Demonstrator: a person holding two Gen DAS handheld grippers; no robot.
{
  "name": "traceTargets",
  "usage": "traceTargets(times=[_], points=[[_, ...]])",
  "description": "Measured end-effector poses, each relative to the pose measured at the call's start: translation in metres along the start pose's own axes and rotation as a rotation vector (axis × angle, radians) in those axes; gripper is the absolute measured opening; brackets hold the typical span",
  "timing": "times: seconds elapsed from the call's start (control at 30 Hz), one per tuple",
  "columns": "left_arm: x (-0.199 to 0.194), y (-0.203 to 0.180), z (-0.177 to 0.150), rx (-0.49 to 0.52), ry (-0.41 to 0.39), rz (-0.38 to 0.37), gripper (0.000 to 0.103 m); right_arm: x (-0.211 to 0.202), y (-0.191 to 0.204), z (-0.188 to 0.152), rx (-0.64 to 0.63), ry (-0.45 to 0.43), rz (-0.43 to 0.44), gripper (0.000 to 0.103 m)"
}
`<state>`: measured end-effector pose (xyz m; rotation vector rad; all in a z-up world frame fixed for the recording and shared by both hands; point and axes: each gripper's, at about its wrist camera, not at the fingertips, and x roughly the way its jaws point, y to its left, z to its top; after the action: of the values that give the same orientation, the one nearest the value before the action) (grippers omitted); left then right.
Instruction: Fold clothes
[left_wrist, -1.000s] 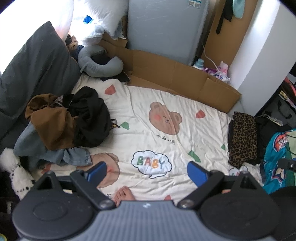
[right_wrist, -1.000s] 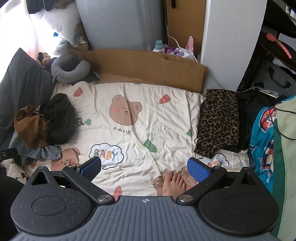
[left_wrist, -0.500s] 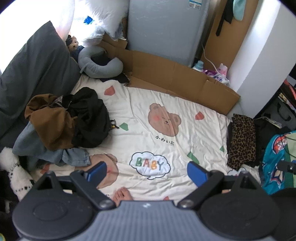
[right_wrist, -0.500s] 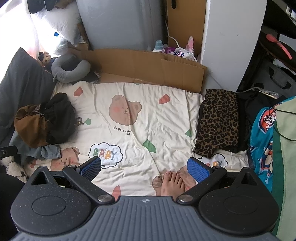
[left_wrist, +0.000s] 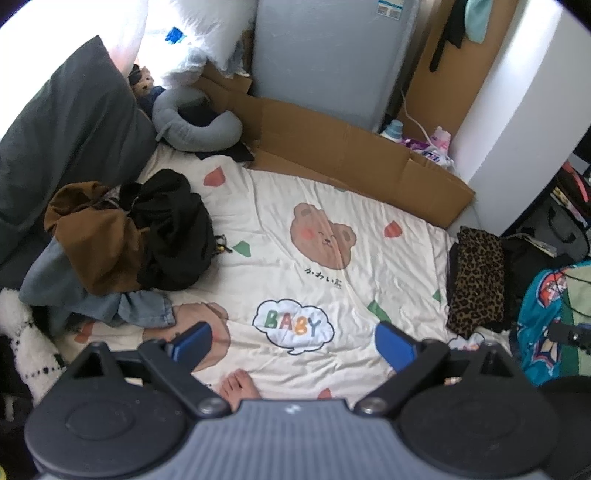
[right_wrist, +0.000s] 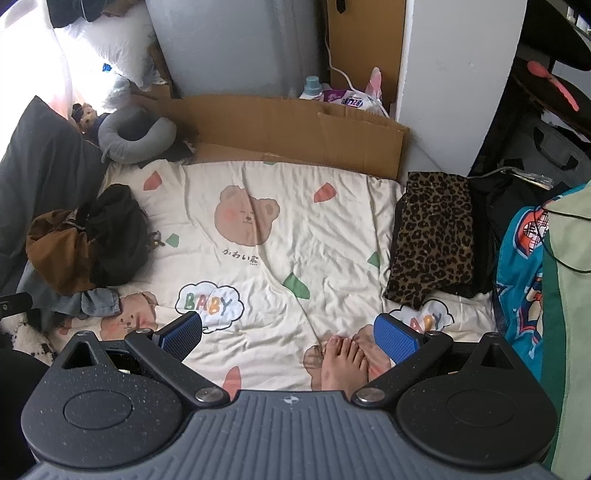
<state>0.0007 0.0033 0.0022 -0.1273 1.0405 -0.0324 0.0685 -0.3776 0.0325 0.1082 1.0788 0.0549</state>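
Nothing's really moved; both grippers, left and right, hover with jaws apart. Leopard piece looks folded, clothes pile still waits.

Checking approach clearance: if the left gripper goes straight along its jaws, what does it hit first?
Probably bare bedspread near the BABY cloud print. The left gripper is open and empty; the clothes pile lies off-line, depth uncertain.

My tool is matt black plastic with ribbed blue pads; the bedsheet is soft wrinkled cloth.
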Motion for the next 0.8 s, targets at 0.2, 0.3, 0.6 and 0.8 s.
traceTargets(times=[0.2, 0.3, 0.6, 0.8], points=[[-0.006, 0.007, 0.007, 0.009, -0.034, 0.014, 0.099, 0.001, 0.001, 0.004, 0.010, 0.001, 0.016, 0.102], [-0.009, 0.012, 0.011, 0.015, -0.049, 0.003, 0.099, 0.000, 0.007, 0.008, 0.003, -0.019, 0.031, 0.102], [-0.015, 0.025, 0.022, 0.064, -0.112, 0.026, 0.100, 0.007, 0.024, 0.027, -0.005, -0.070, 0.061, 0.102], [-0.006, 0.043, 0.028, 0.042, -0.105, 0.019, 0.101, 0.019, 0.033, 0.038, -0.015, -0.080, 0.068, 0.102]])
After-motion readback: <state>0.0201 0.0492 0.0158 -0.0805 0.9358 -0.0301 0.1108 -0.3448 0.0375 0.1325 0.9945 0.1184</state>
